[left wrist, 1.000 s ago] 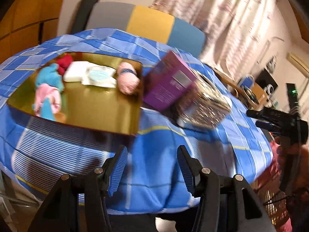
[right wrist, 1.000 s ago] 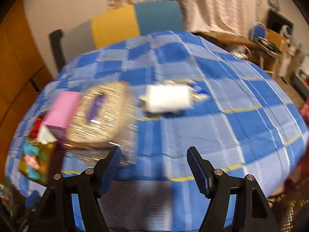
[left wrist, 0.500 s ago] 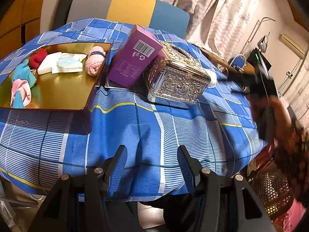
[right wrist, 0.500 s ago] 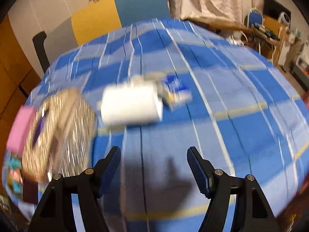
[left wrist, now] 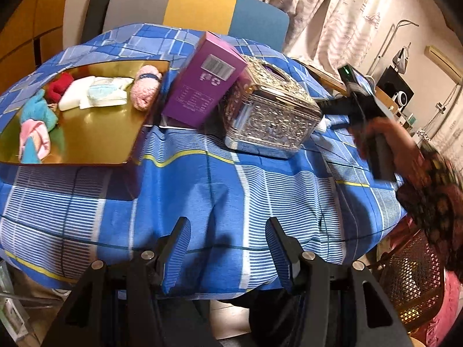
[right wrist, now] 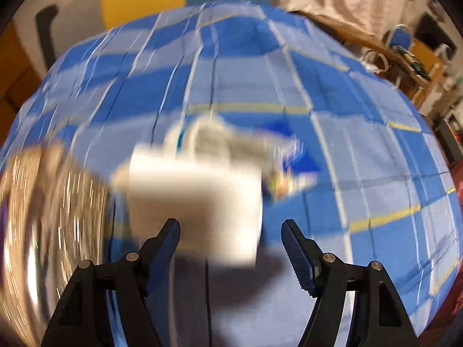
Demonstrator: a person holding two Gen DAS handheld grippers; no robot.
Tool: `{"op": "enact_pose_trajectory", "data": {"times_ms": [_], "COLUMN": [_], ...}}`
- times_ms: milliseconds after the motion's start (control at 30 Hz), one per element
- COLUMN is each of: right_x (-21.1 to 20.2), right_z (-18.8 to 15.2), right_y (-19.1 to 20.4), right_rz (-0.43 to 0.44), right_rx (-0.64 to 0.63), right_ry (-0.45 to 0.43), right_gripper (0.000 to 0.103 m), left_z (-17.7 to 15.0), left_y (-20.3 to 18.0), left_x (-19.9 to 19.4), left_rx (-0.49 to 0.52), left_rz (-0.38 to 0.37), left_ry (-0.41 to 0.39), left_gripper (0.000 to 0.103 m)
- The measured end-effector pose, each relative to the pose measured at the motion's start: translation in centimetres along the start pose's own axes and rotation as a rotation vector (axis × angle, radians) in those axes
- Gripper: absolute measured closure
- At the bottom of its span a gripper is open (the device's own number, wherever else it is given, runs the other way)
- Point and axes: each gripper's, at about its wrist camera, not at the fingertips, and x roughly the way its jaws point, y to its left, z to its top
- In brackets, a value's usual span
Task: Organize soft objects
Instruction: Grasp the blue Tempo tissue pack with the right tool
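Note:
A white roll point(right wrist: 196, 190), blurred, lies on the blue checked tablecloth point(right wrist: 361, 150), with a small blue packet point(right wrist: 292, 167) at its right end. My right gripper point(right wrist: 230, 225) hovers right over the roll's near side, open; its fingers do not touch the roll. In the left wrist view a gold tray point(left wrist: 95, 141) holds a pink woolly roll point(left wrist: 146, 89), a red piece point(left wrist: 59, 85), a white pad point(left wrist: 75, 97), a pale blue packet point(left wrist: 108, 94) and a teal and pink cloth point(left wrist: 36, 127). My left gripper point(left wrist: 228, 222) stands open and empty at the table's near edge.
A purple box point(left wrist: 202, 84) leans against an ornate silver tissue box point(left wrist: 269, 115) between the tray and the roll. A person's hand point(left wrist: 390, 144) carries the right gripper at the table's right side. A grey, yellow and blue chair point(left wrist: 196, 8) stands behind the table, and a mesh basket point(left wrist: 411, 277) sits low on the right.
The right gripper has come down and forward towards the white roll, which now looms large just ahead of its fingers. The left view shifted a little at first, then held still.

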Motion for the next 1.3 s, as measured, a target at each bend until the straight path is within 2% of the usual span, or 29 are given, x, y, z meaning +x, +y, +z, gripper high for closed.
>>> {"op": "enact_pose_trajectory", "data": {"times_ms": [133,233,300,400,533,600,633,667,733,833,1000,1067,1100,1167,1233,1300], "right_x": [-1.6,-3.1,-4.3,-4.5,-1.3,0.7,1.5,1.9,2.1,0.3,-3.4,-3.9,-4.4,-4.8,-4.5,-3.0], "right_z": [-5.3,-7.1,-6.4,-3.9,-0.5,0.5,0.6,0.3,-0.7,-3.1,-8.0,-8.6,-8.8,-8.2,-6.1,-3.4], "right_y": [-1.6,-3.3,-4.5,-4.9,-4.1,-3.7,-3.5,-3.3,-2.9,-2.6,-3.4,-3.6,-3.9,-4.4,-5.0,-5.7], "right_rz": [0.043,0.085,0.104,0.155,0.205,0.228,0.265,0.294,0.309,0.35,0.384,0.376,0.343,0.279,0.194,0.101], "right_rx": [-0.05,-0.039,-0.002,0.045,0.137,0.168,0.185,0.191,0.182,0.109,0.004,-0.05,-0.08,-0.101,-0.086,-0.057], "right_ry": [0.023,-0.021,-0.077,-0.122,-0.093,-0.055,-0.043,-0.028,0.003,-0.007,0.013,0.005,-0.024,-0.087,-0.156,-0.174], "right_gripper": [0.03,0.03,0.029,0.021,0.021,0.036,0.063,0.08,0.091,0.096,0.096,0.092,0.086,0.048,0.041,0.041], "left_z": [0.2,0.3,0.5,0.9,1.2,1.2,1.3,1.4,1.6,1.7,1.9,2.0,2.1,2.3,2.5,2.8], "left_y": [-1.3,-2.1,-2.7,-3.5,-4.0,-4.0,-3.9,-3.8,-3.6,-3.7,-5.1,-6.0,-6.4,-7.3,-8.2,-8.6], "left_x": [0.8,1.3,1.7,1.9,1.4,1.3,1.1,1.2,1.3,1.9,3.1,3.5,3.6,3.9,4.0,3.9], "left_rx": [0.025,0.032,0.032,0.039,0.062,0.068,0.067,0.066,0.057,0.049,0.063,0.078,0.082,0.096,0.114,0.125], "left_rz": [-0.03,-0.047,-0.058,-0.063,-0.045,-0.035,-0.028,-0.025,-0.023,-0.031,-0.06,-0.077,-0.08,-0.093,-0.098,-0.097], "left_ry": [0.013,0.018,0.023,0.027,0.019,0.02,0.017,0.016,0.015,0.026,0.043,0.047,0.048,0.057,0.062,0.053], "left_gripper": [0.049,0.049,0.049,0.049,0.049,0.049,0.049,0.049,0.049,0.049,0.049,0.049,0.049,0.049,0.049,0.049]}}
